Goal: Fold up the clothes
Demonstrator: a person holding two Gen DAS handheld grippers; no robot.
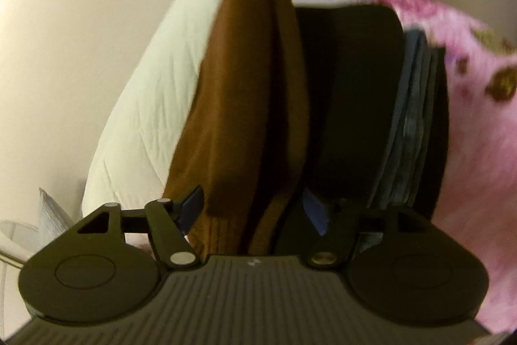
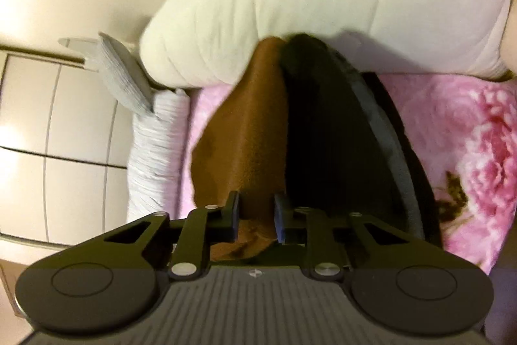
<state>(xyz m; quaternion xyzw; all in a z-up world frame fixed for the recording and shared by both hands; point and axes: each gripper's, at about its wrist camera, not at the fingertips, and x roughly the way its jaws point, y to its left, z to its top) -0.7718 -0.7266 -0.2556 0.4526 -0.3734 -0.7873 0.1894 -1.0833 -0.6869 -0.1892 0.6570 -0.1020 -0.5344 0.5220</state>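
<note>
— Pink flowered blanket (image 2: pixel 452 131) under everything, white pillow (image 2: pixel 323 5) at the back. Where's the brown garment (image 2: pixel 239 144)?

— Beside the stack of dark folded clothes (image 2: pixel 323 134), touching it. The right gripper (image 2: pixel 255 219) is nearly closed, pinching its near edge.

— And the left gripper (image 1: pixel 248 209)?

— Jaws well apart, with the brown garment (image 1: pixel 245 86) between them; the pads don't seem to press it. Its far end is pinched by the other claw at the top of that view.

— What could go wrong?

— With one real grip, the soft cloth may sag and the fold open. If the left closes off-centre, it could catch the dark stack (image 1: pixel 349 86) and drag it crooked.
</note>
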